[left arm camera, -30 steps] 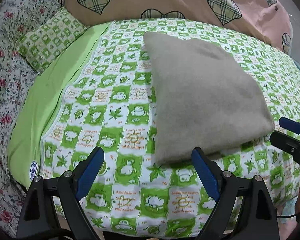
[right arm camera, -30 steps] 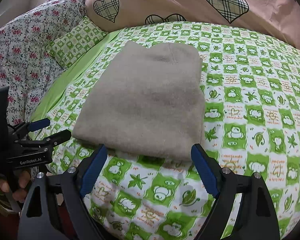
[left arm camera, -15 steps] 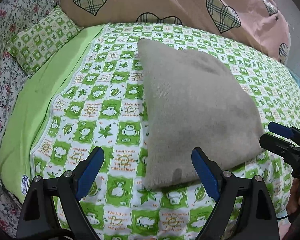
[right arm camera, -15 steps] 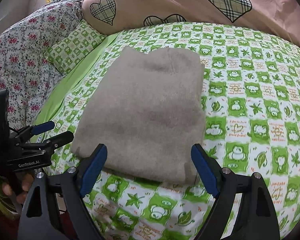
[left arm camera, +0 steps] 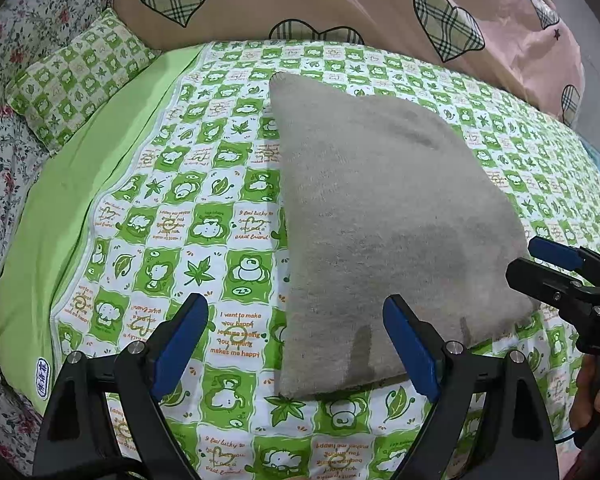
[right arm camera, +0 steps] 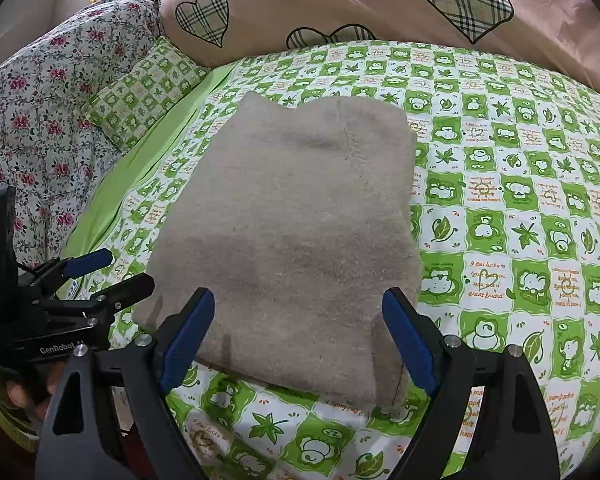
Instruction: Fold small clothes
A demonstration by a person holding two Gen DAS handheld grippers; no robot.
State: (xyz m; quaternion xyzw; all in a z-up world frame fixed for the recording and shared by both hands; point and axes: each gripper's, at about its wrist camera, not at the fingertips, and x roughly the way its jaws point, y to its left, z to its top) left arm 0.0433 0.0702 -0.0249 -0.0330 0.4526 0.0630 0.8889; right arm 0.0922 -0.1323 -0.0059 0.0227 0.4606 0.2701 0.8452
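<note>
A folded beige knit garment (left arm camera: 384,216) lies flat on the green and white patterned bed cover (left arm camera: 204,224); it also shows in the right wrist view (right arm camera: 296,236). My left gripper (left arm camera: 296,344) is open and empty, its jaws over the garment's near left corner. My right gripper (right arm camera: 300,340) is open and empty, its jaws straddling the garment's near edge. The right gripper shows at the right of the left wrist view (left arm camera: 540,264); the left gripper shows at the left of the right wrist view (right arm camera: 112,272).
A pink quilt with plaid hearts (left arm camera: 340,4) is heaped at the far side. A small green checked pillow (left arm camera: 76,80) and a floral blanket (right arm camera: 32,112) lie at the left. The bed's near edge runs under the grippers.
Both grippers have moved forward toward the garment, so its near edge now sits between the jaws. The garment has not moved. Both stay open.
</note>
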